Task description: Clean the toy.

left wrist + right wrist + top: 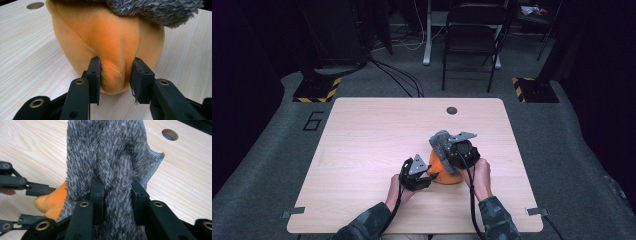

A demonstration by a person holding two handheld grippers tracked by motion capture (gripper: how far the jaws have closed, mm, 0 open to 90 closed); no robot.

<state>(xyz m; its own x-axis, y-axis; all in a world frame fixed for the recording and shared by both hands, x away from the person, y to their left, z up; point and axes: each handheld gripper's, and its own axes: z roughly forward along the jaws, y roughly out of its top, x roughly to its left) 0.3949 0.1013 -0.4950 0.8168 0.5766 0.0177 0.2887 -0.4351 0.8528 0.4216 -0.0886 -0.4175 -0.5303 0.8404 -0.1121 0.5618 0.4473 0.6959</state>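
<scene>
An orange plush toy (445, 172) rests on the wooden table (362, 135), near the front middle. A grey furry cloth (440, 142) lies over its top. My left gripper (115, 75) is shut on a fold of the orange plush toy (110, 45), pinching it between both pads. My right gripper (117, 197) is shut on a ridge of the grey furry cloth (107, 152) and holds it above the toy. In the right gripper view the left gripper (37, 202) grips the orange plush toy (53, 200) at the lower left.
A round cable hole (452, 110) sits near the table's far edge. Beyond the table stand a black folding chair (472, 35) and floor cables (402, 75). Yellow-black striped bases (317, 90) flank the far corners. Bare wood spreads to the left and far side.
</scene>
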